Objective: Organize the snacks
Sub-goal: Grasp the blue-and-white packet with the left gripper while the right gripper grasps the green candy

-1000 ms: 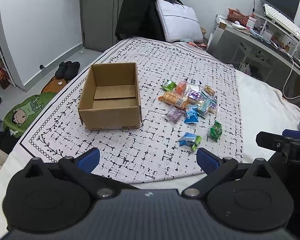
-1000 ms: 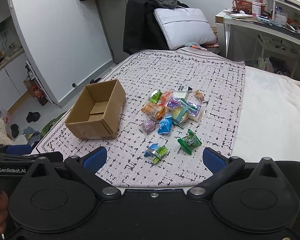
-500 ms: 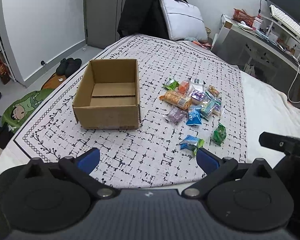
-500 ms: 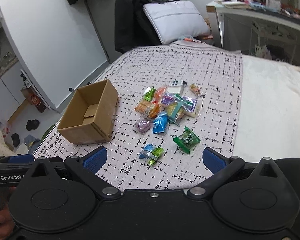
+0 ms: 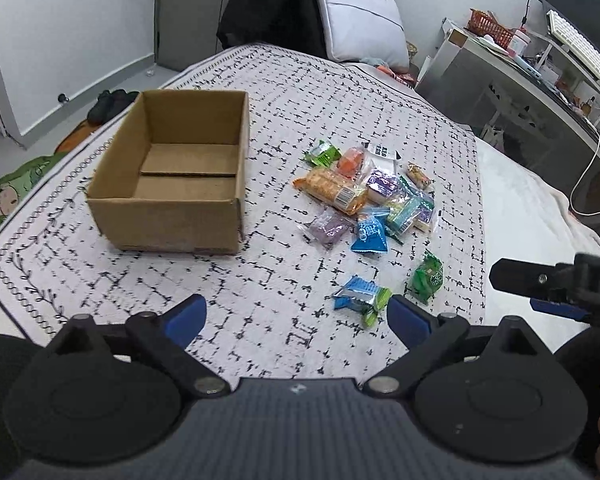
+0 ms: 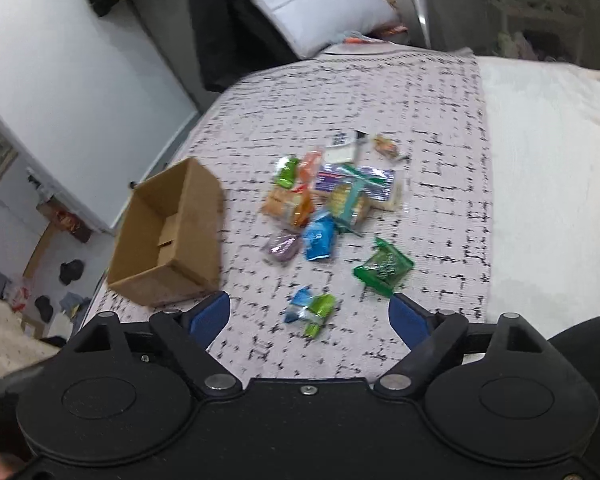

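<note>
Both grippers have advanced toward the snacks since a second ago. Left gripper point(image 5: 297, 316) and right gripper point(image 6: 309, 316) hover with jaws spread wide, holding nothing. Nearest the right gripper lies a blue-green packet point(image 6: 310, 311); the snack pile point(image 5: 370, 196) sits right of the empty cardboard box point(image 5: 176, 184) on the patterned blanket point(image 5: 260, 280).
</note>
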A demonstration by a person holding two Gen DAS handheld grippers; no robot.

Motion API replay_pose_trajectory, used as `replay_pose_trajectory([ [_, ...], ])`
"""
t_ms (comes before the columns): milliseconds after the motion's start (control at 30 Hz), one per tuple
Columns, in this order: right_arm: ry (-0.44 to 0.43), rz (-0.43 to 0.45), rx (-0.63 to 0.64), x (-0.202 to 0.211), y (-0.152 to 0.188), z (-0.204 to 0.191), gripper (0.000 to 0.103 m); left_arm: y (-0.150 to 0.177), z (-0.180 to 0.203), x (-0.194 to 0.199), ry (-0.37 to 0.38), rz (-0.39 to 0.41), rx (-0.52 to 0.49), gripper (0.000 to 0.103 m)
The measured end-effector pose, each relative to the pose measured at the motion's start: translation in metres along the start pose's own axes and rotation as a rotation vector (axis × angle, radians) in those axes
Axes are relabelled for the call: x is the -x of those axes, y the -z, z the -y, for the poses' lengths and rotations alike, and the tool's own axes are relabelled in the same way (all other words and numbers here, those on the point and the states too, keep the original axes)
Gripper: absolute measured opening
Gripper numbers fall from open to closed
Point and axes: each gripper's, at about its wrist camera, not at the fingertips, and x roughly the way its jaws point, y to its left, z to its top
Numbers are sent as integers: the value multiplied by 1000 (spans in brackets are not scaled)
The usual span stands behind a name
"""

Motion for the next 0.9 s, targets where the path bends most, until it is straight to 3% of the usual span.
replay_pose_trajectory([
  [500, 0, -57, -207, -58, -22, 25, 80, -12, 14, -64, 64, -105, 30, 80],
  [900, 37, -118, -397, -99, -25, 51, 62, -17, 32, -118, 90, -189, 20, 74],
])
